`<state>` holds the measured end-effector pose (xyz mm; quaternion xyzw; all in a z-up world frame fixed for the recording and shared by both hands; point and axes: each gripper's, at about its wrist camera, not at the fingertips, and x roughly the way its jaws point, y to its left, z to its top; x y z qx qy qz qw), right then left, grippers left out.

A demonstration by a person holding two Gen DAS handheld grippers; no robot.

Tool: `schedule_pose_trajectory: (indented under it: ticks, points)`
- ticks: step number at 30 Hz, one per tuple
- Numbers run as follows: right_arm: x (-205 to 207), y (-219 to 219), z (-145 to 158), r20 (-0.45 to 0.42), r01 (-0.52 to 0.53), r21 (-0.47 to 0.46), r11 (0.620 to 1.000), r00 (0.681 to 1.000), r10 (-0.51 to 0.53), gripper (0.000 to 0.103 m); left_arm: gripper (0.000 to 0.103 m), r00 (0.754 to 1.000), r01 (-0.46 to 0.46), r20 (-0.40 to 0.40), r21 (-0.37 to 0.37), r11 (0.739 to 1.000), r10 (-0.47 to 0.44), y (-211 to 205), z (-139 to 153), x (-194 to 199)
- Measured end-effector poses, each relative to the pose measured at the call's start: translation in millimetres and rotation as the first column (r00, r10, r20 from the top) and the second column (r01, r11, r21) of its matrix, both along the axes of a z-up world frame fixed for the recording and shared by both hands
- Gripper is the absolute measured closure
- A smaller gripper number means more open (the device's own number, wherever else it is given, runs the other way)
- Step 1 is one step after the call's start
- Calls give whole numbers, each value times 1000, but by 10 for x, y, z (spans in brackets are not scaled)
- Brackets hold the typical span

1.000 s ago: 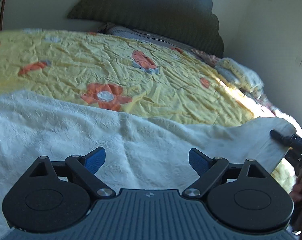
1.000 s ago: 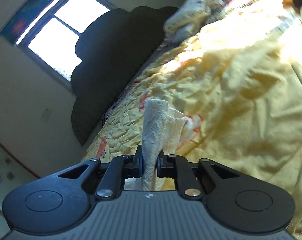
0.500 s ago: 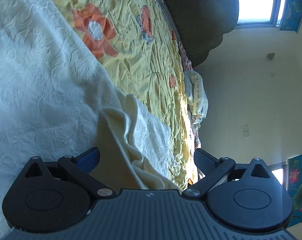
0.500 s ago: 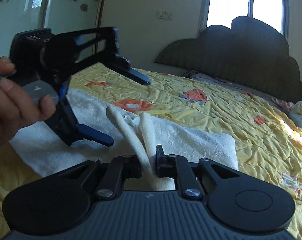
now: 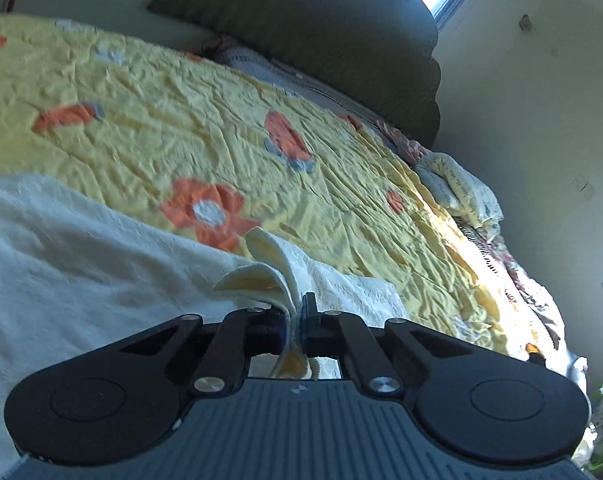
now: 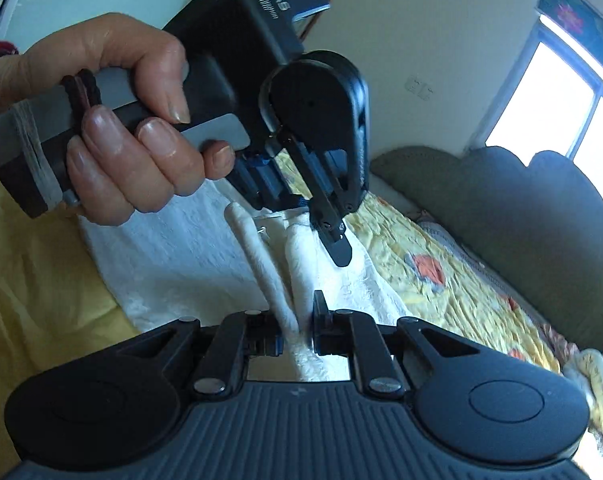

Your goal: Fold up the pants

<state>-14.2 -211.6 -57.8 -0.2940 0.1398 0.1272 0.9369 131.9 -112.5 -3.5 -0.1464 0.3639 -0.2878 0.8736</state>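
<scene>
White pants (image 5: pixel 81 264) on yellow flowered bedspread (image 5: pixel 161 128), left tongs (image 5: pixel 299 312) just snapped closed on raised fold, right tongs (image 6: pixel 301 320) pinching another fold

Cut off by the left and bottom edges of the left wrist view: most of the white pants (image 5: pixel 81 256), so full outline not readable. Pinched fold hidden where it passes between the closed pads of the left gripper (image 5: pixel 299 320), just clamped shut on the cloth; pad faces themselves unseen. Likewise in the right wrist view, fabric buried between the fingers of the right gripper (image 6: pixel 299 322). Behind the hand (image 6: pixel 121 128) and the tool body, a stretch of pants and yellow bedspread (image 6: pixel 29 280) blocked. Headboard (image 5: pixel 341 32) top softly blurred; wall fitting (image 5: pixel 583 188) too small to identify. Window (image 6: pixel 561 120) blown out, nothing legible beyond.
</scene>
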Motion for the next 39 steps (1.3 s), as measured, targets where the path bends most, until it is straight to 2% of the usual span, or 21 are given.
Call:
schedule_pose_trajectory:
  ticks: [3,8,9,10,11,12,14,16,18,19,21,24,28,31,34,37,39]
  points:
    - [58,161,-9,3,-60,-3,998,998,60,91,99,998,-55,31,56,997,53,170,9,-41]
    - [104,379,-78,-18,-121,-4,993,992,121,91,98,992,-128,31,120,984,125,455,-139,-87]
    - [120,422,-107,-33,-123,-16,992,992,123,90,94,992,-126,-1,133,983,127,478,-195,-48]
    - [135,457,-133,-60,-125,-29,992,991,123,90,73,991,-126,-30,142,982,132,494,-239,-11]
    - [134,482,-154,-84,-127,-43,991,989,124,90,67,988,-138,-52,136,981,146,550,-271,21]
    - [105,501,-158,-101,-136,-60,989,986,129,89,66,987,-142,-59,115,983,149,605,-281,33]
    - [-11,472,-103,-107,-167,-70,983,981,159,89,60,985,-160,-42,116,980,166,677,-247,34]
    - [-144,347,39,-136,-223,12,975,965,222,84,51,975,-220,21,154,963,220,727,-190,1]
    - [-212,184,213,-149,-271,144,952,945,291,82,49,955,-295,105,225,929,278,764,-125,-31]
    - [-201,103,284,-137,-273,202,940,943,303,82,49,948,-315,127,249,916,291,779,-109,-38]
    - [-139,21,345,-124,-235,245,941,955,271,82,49,940,-338,138,269,902,311,834,-59,-46]
    - [-24,70,242,-166,-185,167,968,963,213,82,49,946,-325,76,226,918,316,953,-22,-66]
    - [-34,198,77,-198,-198,66,978,958,207,82,48,957,-285,-5,178,942,291,1056,37,-151]
    - [-72,322,-19,-175,-181,-19,983,969,175,77,47,966,-245,-49,116,963,252,1097,109,-232]
    - [-14,325,-55,-157,-170,-52,984,975,160,74,43,973,-206,-92,46,977,210,1115,181,-297]
    - [-45,431,-72,-133,-158,-73,985,980,148,74,40,976,-143,-172,-34,989,135,1105,193,-312]
    - [-1,434,-87,-130,-150,-67,986,982,140,90,39,964,-97,-255,-101,990,69,1105,145,-299]
